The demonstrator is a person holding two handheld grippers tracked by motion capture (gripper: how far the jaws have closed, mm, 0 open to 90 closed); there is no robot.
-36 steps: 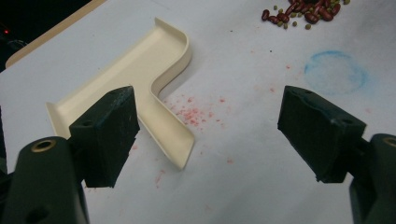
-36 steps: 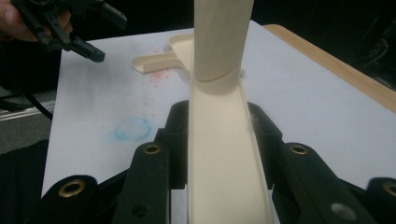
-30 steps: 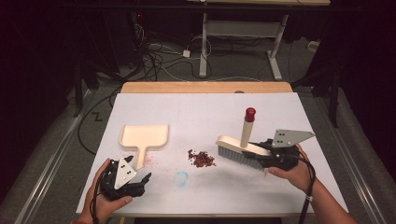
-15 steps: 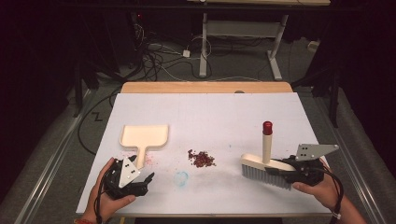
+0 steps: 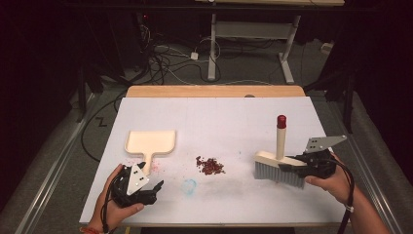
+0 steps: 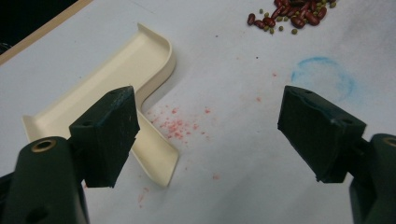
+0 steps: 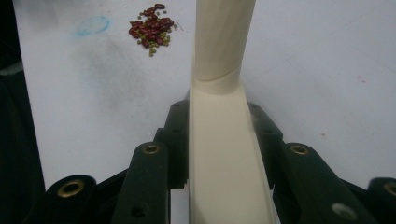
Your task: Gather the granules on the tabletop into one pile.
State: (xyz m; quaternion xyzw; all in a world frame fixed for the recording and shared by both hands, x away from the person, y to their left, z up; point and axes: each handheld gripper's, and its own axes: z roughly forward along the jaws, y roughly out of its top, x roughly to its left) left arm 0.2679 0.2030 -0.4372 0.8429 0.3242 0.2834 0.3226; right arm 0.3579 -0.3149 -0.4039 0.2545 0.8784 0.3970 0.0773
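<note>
**A:** Status on your right gripper [image 5: 292, 165]?

**B:** Clamped on the brush [image 5: 278, 168]. In the right gripper view the cream back of the brush [image 7: 224, 163] sits between both jaws, pads pressed on either side. Handle stands upright, red cap on top. Bristles face down at the sheet, right of centre on the table [image 5: 214, 114]; can't tell if they touch it.

**A:** Left gripper [image 5: 155, 187]?

**B:** Your jaws are wide apart, nothing between them. It rests low at the near left edge in your left hand [image 5: 117, 202]. The left gripper view has the dustpan [image 6: 119, 88] just past the left jaw, not touching.

**A:** Where's the dustpan overall?

**B:** Flat on the sheet, left side, handle pointing back at your left gripper; pan mouth faces away from you.

**A:** And the mess?

**B:** Small pile of beans [image 5: 210, 165], red and a few green, mid-table between dustpan and brush, well apart from both. Faint blue ring [image 5: 189, 185] on the sheet just near of the pile. Pink specks by the dustpan handle.
</note>
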